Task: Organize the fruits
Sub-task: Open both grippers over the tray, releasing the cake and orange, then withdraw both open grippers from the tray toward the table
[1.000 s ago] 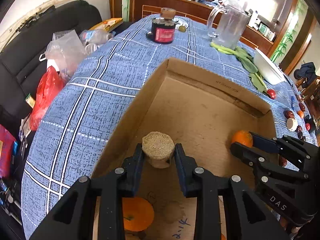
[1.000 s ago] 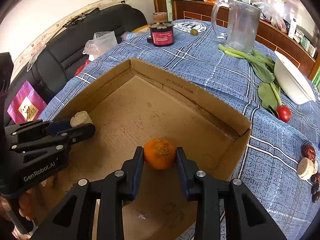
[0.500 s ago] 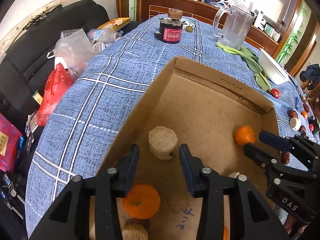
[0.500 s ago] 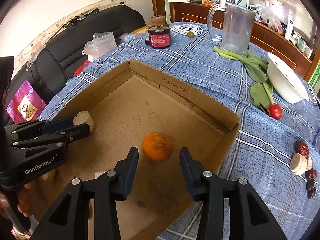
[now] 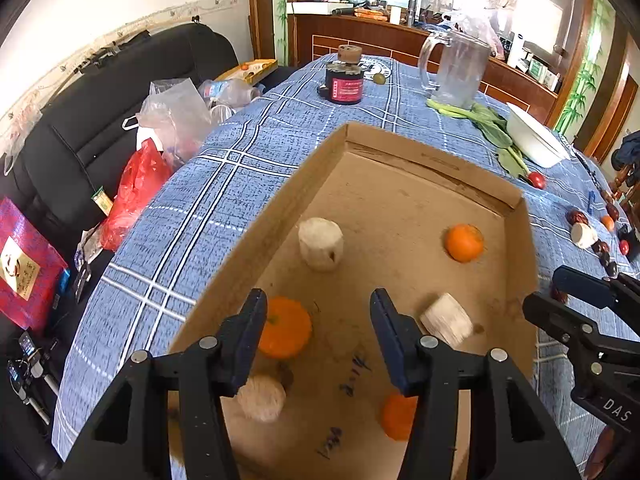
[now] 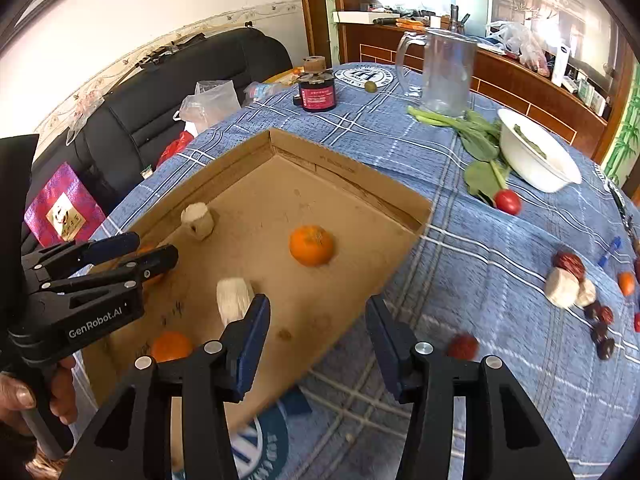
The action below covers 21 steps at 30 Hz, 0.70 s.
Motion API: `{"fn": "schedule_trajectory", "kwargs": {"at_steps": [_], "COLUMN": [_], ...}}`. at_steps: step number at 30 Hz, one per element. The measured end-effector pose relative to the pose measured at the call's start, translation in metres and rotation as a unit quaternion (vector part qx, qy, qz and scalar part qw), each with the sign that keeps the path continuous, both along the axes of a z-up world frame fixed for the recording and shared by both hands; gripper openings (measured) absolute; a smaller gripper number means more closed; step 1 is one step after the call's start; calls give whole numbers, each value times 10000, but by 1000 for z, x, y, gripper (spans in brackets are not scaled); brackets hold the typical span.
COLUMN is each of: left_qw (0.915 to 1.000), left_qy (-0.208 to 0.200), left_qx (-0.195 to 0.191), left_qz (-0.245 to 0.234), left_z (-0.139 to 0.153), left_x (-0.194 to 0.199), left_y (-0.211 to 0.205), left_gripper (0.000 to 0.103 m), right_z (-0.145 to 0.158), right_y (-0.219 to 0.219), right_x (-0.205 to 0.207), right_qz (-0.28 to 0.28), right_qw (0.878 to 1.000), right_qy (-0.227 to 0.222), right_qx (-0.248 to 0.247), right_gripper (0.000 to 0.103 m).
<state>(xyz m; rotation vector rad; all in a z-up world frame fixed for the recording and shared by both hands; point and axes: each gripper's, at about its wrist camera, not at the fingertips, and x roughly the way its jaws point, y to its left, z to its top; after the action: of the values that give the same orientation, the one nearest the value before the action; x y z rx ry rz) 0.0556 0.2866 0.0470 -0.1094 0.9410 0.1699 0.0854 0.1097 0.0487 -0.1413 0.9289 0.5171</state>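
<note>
An open cardboard box (image 5: 516, 204) (image 6: 416, 216) lies on the blue checked tablecloth. Inside it are three oranges, one far right (image 5: 464, 242) (image 6: 311, 245), one near left (image 5: 285, 332), one near front (image 5: 396, 416) (image 6: 171, 346), and three pale cylindrical pieces (image 5: 321, 243) (image 5: 446, 323) (image 5: 262, 398). My left gripper (image 5: 318, 336) is open and empty above the box. My right gripper (image 6: 318, 334) is open and empty over the box's right rim. Loose red dates, pale pieces and a small orange (image 6: 626, 283) lie on the cloth to the right.
A glass pitcher (image 6: 444, 72), a dark jar (image 6: 317, 94), leafy greens (image 6: 476, 140), a white bowl (image 6: 538, 158) and a red tomato (image 6: 507, 202) stand beyond the box. A black sofa with plastic bags (image 5: 172, 120) is left of the table.
Both grippers let go and pulled back and up. The pale piece and the orange they held now lie in the box. Both pairs of jaws opened wide.
</note>
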Motion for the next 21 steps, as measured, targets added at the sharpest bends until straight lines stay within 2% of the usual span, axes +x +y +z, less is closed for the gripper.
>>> {"fn": "schedule_trajectory", "kwargs": {"at_steps": [5,12,21], "left_qw": [9999,9997,9971], "left_qy": [-122,-221,-217], "left_qx": [-3,-102,-142], "left_qz": [1,-97,-711], "left_z": [7,15,18], "left_x": [-19,-35,-36], "left_y": [-15,-45,-119], "left_gripper": [59,61,62], "right_z": [4,5,-5], "right_y": [-21,-60,-133], "right_x": [-18,-43,-61], "right_qz": [-47,-178,-642], "right_qw": [9999,9997,9975], "right_qy": [18,51,207], "right_qx": [89,166,202], "right_gripper": [55,58,59]}}
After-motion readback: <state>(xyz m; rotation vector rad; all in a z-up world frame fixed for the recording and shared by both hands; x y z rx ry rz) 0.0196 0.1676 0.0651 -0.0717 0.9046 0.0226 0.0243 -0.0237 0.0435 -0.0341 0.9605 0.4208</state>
